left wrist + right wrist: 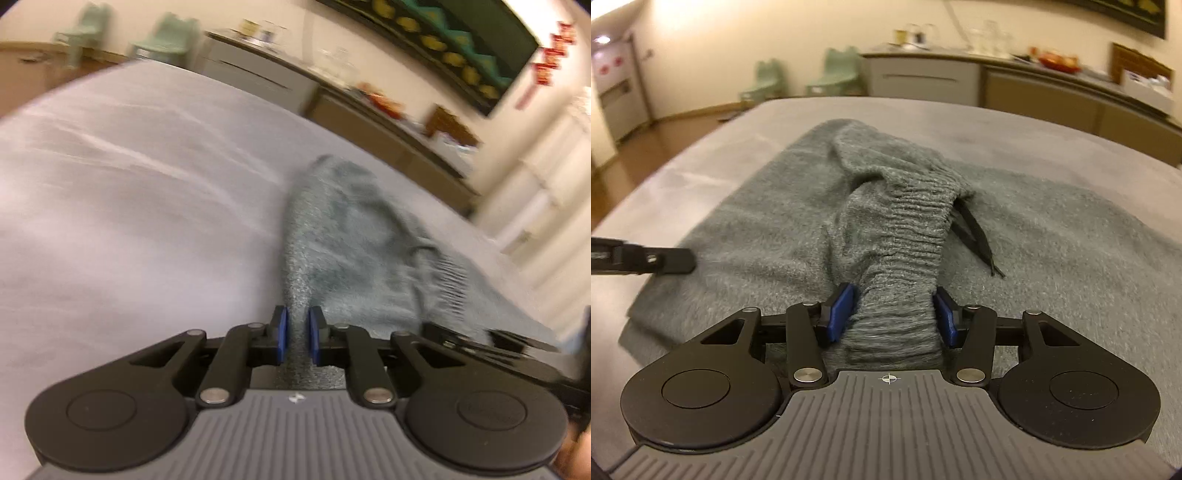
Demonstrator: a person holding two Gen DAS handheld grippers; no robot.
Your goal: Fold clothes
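Observation:
A grey-green knitted garment (768, 206) lies spread on the grey table (1052, 144), with a ribbed waistband (916, 221) and a black drawstring (979, 236). My right gripper (892, 314) is shut on the bunched waistband and lifts it off the cloth. In the left wrist view my left gripper (297, 328) is shut on a thin fold of the same garment (332, 229), pulled taut above the table (129, 203). The left gripper's finger (670, 260) shows at the left edge of the right wrist view; the right gripper's arm (491, 341) shows at the right in the left wrist view.
A long counter (1015, 77) with cups, bowls and boxes runs along the far wall. Two pale green small chairs (834, 70) stand on the wooden floor (613, 162) beyond the table's far left edge. A door (617, 88) is at the far left.

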